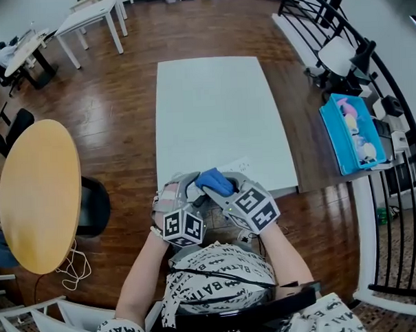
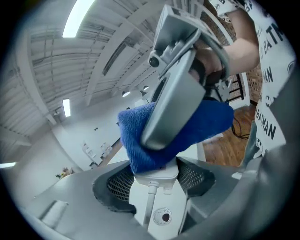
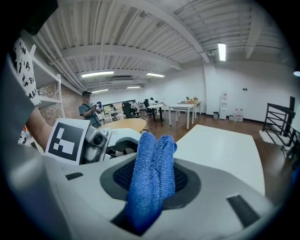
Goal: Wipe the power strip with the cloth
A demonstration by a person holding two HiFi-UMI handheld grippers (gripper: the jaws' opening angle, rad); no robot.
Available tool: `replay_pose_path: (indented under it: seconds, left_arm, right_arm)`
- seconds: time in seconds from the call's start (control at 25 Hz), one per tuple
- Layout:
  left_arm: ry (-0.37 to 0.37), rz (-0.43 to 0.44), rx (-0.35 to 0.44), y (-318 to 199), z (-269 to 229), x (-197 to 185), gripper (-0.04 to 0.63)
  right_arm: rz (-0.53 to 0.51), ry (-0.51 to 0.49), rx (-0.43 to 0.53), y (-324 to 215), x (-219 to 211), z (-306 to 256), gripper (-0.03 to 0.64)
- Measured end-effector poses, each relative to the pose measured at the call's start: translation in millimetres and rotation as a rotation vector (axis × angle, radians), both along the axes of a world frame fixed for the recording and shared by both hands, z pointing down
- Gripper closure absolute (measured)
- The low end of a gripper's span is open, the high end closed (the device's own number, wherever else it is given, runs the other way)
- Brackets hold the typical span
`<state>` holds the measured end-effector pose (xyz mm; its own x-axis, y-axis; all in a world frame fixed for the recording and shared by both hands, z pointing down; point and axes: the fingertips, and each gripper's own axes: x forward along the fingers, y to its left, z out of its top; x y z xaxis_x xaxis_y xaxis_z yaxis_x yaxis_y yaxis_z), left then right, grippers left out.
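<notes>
Both grippers are held together over the near edge of the white table (image 1: pixel 219 113). My left gripper (image 2: pixel 155 182) is shut on the cable end of a white power strip (image 2: pixel 157 174); its cord (image 2: pixel 149 201) runs back toward the camera. In the head view the strip's far end (image 1: pixel 233 165) pokes out past the blue cloth (image 1: pixel 215 181). My right gripper (image 3: pixel 151 180) is shut on that folded blue cloth (image 3: pixel 151 173) and presses it onto the strip's top, right above the left jaws. The cloth (image 2: pixel 173 136) hides most of the strip.
A round wooden table (image 1: pixel 37 190) and a black chair (image 1: pixel 93 205) stand to the left. At the right are a blue bin (image 1: pixel 351 131) with small items and a black railing (image 1: pixel 390 85). White desks (image 1: pixel 91 19) stand far back. A person (image 3: pixel 87 112) stands far off.
</notes>
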<state>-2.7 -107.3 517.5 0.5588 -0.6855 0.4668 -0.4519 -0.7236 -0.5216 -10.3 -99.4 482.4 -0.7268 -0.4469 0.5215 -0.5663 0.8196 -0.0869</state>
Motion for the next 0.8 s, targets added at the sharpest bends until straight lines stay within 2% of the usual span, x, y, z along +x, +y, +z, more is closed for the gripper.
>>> replay_pose_path:
  seconds: [0.28, 0.52, 0.64, 0.8]
  left_arm:
    - [0.066, -0.016, -0.012, 6.7, -7.0, -7.4, 0.308]
    - [0.106, -0.028, -0.024, 9.5, -16.9, -10.4, 0.308]
    - [0.124, -0.043, -0.034, 5.4, -18.7, -13.1, 0.308]
    - [0.168, -0.117, -0.061, -9.8, -16.9, -20.3, 0.308]
  right_arm:
    - [0.238, -0.045, 0.004, -45.8, 87.1, -7.0, 0.485]
    - [0.369, -0.034, 0.018, -65.2, 142.3, -9.2, 0.485]
    - [0.391, -0.047, 0.039, -65.0, 149.5, -16.6, 0.485]
    - [0.349, -0.107, 0.052, -42.7, 125.8, -28.7, 0.485]
